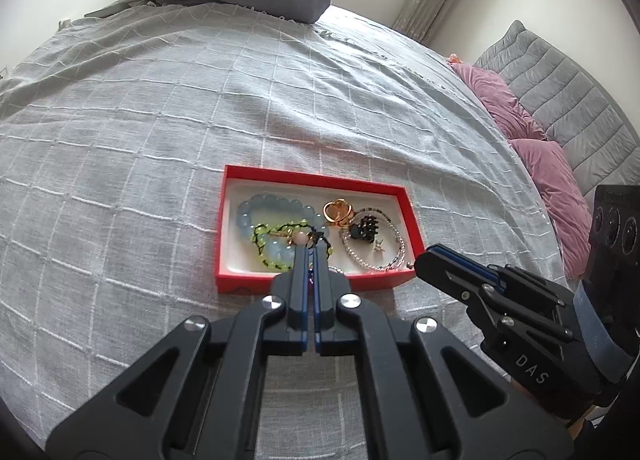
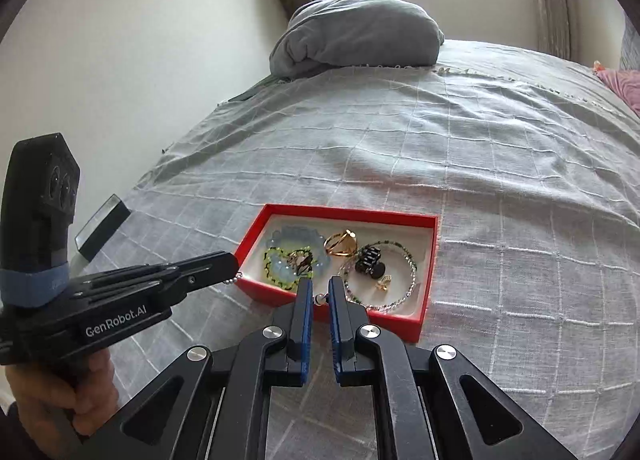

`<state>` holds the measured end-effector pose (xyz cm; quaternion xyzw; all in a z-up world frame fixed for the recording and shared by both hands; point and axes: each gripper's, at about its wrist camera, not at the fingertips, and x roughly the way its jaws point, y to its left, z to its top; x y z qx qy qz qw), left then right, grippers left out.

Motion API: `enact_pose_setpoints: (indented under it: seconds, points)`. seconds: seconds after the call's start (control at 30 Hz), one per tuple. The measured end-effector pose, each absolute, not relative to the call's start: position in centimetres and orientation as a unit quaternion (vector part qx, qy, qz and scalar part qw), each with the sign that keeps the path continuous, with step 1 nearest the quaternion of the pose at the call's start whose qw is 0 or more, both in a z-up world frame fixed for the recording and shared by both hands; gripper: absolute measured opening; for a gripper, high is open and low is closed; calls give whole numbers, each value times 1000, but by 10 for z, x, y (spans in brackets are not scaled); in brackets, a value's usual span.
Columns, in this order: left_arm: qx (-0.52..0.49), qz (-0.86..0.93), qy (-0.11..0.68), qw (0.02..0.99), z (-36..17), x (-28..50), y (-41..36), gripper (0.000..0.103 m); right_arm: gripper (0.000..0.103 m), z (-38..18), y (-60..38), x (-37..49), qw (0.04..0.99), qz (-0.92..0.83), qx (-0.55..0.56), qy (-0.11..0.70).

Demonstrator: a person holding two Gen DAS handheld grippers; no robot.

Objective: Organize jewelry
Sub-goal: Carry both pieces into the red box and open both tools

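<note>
Holding a thin bead chain (image 2: 234,279) pinched tight in my left gripper (image 1: 311,250) at the red tray's (image 1: 320,179) 6 o'clock edge, I think I must drop it in next, while my right gripper (image 2: 320,292), slightly open, holds nothing.

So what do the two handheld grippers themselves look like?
Both are matte black linkage frames with silver pivot bolts and blue finger pads. The left gripper reads "GenRobot.AI", with a blue band under its camera block; the right gripper reads "DAS".
</note>
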<state>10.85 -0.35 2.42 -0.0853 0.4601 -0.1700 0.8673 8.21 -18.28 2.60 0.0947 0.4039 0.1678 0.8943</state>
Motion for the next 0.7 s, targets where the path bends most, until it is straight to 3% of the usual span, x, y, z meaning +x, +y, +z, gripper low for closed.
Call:
enact_pose_setpoints:
  seconds: [0.47,0.53,0.7]
  points:
    - [-108,-179,481,851,0,136,-41,3,10,5,-203,114,884,139,136,426]
    - [-115,-181,483,849,0,136,-38,4,18,6,-206,113,881,139,141,429]
    - [-119,-174,468,858,10,129,-28,9,19,11,-214,107,883,131,148,425]
